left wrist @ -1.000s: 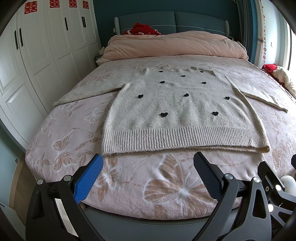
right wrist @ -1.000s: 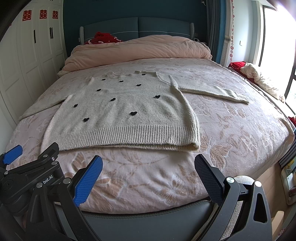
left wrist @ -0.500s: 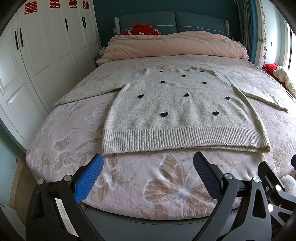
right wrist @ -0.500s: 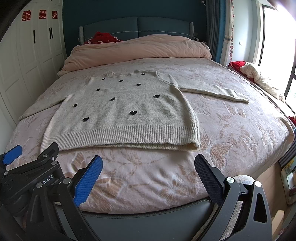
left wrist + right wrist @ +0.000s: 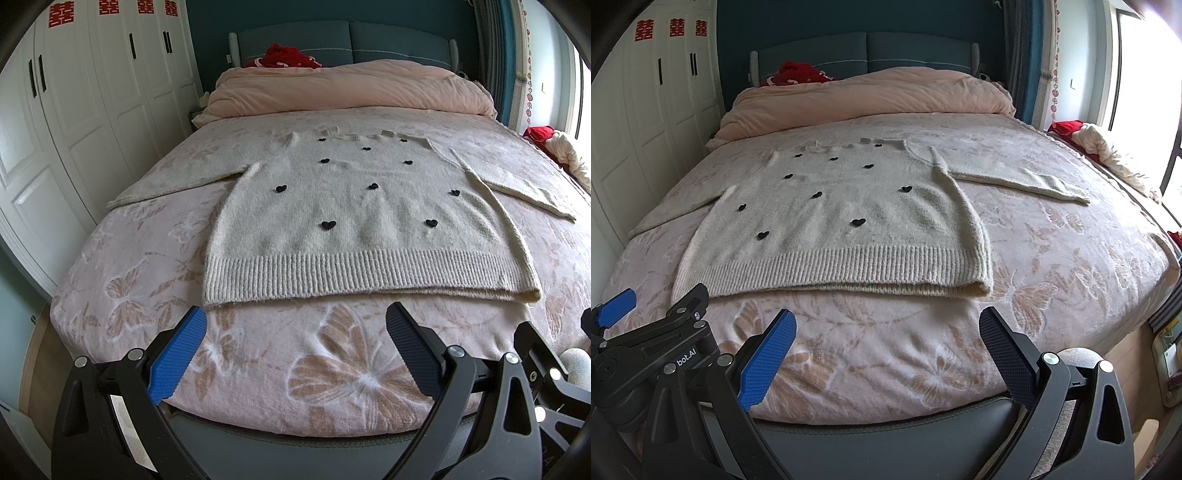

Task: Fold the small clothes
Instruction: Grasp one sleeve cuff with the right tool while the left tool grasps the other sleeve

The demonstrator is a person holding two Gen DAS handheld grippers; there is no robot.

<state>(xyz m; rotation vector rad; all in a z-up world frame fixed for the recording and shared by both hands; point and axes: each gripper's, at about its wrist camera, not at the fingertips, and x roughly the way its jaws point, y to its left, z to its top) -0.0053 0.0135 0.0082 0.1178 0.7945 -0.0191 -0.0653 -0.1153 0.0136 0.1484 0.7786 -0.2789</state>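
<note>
Cream knitted sweater with small black heart appliqués (image 5: 354,218) lies flat, front up, on the pink butterfly-patterned bedspread (image 5: 332,373). Long axis runs from the foot of the bed toward the headboard: ribbed hem (image 5: 362,273) nearest the grippers, neckline (image 5: 351,136) pointing at the rolled pink duvet (image 5: 351,86) at the head end. Sleeves spread out to either side; the left one (image 5: 173,184) slants toward the white wardrobe doors (image 5: 74,122), the right one (image 5: 1015,177) reaches toward the window side and stays on the bedspread. At the hem's right corner a back layer shows slightly below the front layer.

Left gripper (image 5: 295,332): blue-padded fingers (image 5: 177,354) spread wide, nothing between them, held over the foot edge of the bed, short of the hem and not touching it.

Right gripper (image 5: 886,332): fingers (image 5: 1008,354) likewise spread apart and empty, near the foot edge, apart from the sweater. The left gripper's black frame shows at the lower left of the right wrist view.

No containers in use. Red fabric bundle (image 5: 284,59) sits against the teal upholstered headboard (image 5: 399,40) behind the duvet. Crumpled cream and red textiles (image 5: 1108,151) lie beside the bed by the window.
</note>
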